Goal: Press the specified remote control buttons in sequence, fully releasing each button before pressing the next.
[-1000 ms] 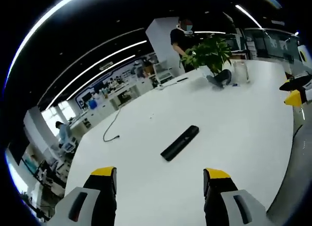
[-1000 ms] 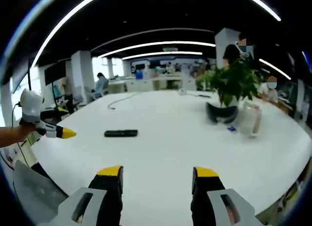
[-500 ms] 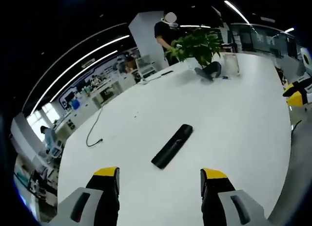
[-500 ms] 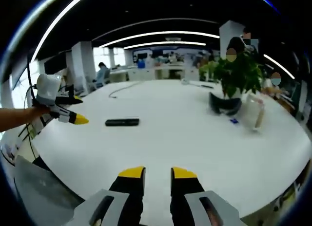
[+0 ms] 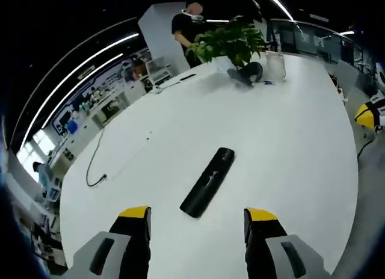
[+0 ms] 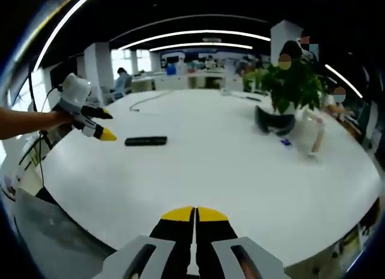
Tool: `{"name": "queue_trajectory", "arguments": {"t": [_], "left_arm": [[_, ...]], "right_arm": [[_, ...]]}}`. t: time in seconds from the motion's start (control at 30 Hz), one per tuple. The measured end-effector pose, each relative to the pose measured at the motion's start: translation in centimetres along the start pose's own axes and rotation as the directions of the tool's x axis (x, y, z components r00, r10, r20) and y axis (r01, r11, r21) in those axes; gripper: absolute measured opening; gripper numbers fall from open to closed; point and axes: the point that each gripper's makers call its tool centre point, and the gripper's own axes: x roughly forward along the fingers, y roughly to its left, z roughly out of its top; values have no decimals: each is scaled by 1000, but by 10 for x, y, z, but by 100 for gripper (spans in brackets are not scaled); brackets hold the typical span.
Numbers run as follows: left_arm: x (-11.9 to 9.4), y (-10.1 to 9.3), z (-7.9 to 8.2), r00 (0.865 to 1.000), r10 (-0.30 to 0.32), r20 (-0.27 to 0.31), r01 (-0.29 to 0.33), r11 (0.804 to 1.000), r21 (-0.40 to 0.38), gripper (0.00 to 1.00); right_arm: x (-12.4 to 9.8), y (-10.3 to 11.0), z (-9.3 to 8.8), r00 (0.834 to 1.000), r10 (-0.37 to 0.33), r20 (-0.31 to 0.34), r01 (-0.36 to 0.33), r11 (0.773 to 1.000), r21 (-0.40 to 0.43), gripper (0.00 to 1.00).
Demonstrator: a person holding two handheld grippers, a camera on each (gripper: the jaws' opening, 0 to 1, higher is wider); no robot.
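A black remote control (image 5: 208, 181) lies flat on the white table (image 5: 289, 153), just ahead of my left gripper (image 5: 197, 217), whose yellow-tipped jaws stand wide open on either side of its near end, above the table. In the right gripper view the remote control (image 6: 145, 141) lies far off at the left, and the left gripper (image 6: 105, 125) hovers open just left of it, held by a hand. My right gripper (image 6: 195, 214) hangs over the table's near edge with its jaws pressed together and nothing between them.
A potted plant (image 6: 293, 86), a dark headset (image 6: 274, 124) and a clear jug (image 6: 310, 136) stand at the table's far side. A loose cable (image 5: 99, 165) trails near the left edge. People stand behind the plant (image 5: 231, 41). The right gripper's tip (image 5: 367, 115) shows at the far right.
My right gripper's jaws have closed from wide open to shut. My left gripper has moved closer to the remote, still open.
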Motion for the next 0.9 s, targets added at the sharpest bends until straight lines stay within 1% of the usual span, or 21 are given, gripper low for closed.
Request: {"name": "queue_trajectory", "arguments": {"t": [0.07,0.13,0.17,0.2,0.27,0.3,0.37,0.4,0.43,0.47,0.53,0.57,0.6,0.63,0.7,0.77,0.8,0.87,0.9], "left_arm": [[6,2,-1,1000,-24,-17,25,1000,11,59],[13,4,-2,998,-47,-35,48,999,24,58],[17,4,-4,996,-72,-54,74,997,34,58],[20,4,-4,994,-83,-65,86,996,38,58],[25,3,-4,991,-111,-70,114,993,35,57],[29,1,-6,986,-137,-92,139,990,24,57],[35,-3,-10,976,-185,-116,188,982,21,57],[38,-2,-10,975,-187,-118,191,981,22,57],[40,-5,-12,968,-209,-135,215,976,29,56],[42,-4,-14,966,-216,-145,222,974,31,55],[47,-5,-17,955,-240,-176,251,967,41,55],[48,-4,-17,955,-238,-177,249,967,46,55],[50,-3,-17,953,-241,-185,255,965,57,54],[53,-1,-19,946,-252,-202,270,960,68,53],[56,0,-19,939,-269,-216,289,955,68,50],[59,-4,-17,921,-323,-216,346,935,79,48],[60,-3,-17,918,-326,-226,351,933,84,49],[61,-5,-18,906,-340,-251,377,919,118,48],[63,-5,-19,905,-337,-261,379,916,129,48]], "right_arm": [[0,1,-2,1000,4,-12,-4,1000,5,0],[0,1,-2,1000,5,-12,-5,1000,4,0],[1,1,-3,1000,5,-18,-5,1000,3,0],[2,1,-4,1000,6,-25,-6,1000,2,0],[2,2,-6,999,6,-35,-6,1000,-1,0],[2,1,-5,999,5,-33,-5,1000,-4,0],[2,1,-6,999,2,-34,-2,1000,-5,0],[2,1,-6,999,1,-37,-1,1000,-3,0],[2,0,-6,999,2,-39,-2,1000,0,0],[2,0,-7,999,2,-41,-1,1000,2,0],[3,0,-8,999,1,-46,-1,1000,3,0],[3,0,-8,999,1,-48,-1,1000,3,0],[3,0,-8,999,2,-49,-2,1000,2,0],[3,0,-8,999,2,-50,-2,1000,1,0],[3,0,-9,999,2,-53,-2,1000,-1,0],[3,1,-9,998,4,-57,-4,1000,1,0],[3,1,-11,998,2,-62,-2,1000,2,0],[4,0,-12,998,-1,-70,1,1000,5,0],[4,0,-12,997,0,-72,0,1000,7,0]]}}
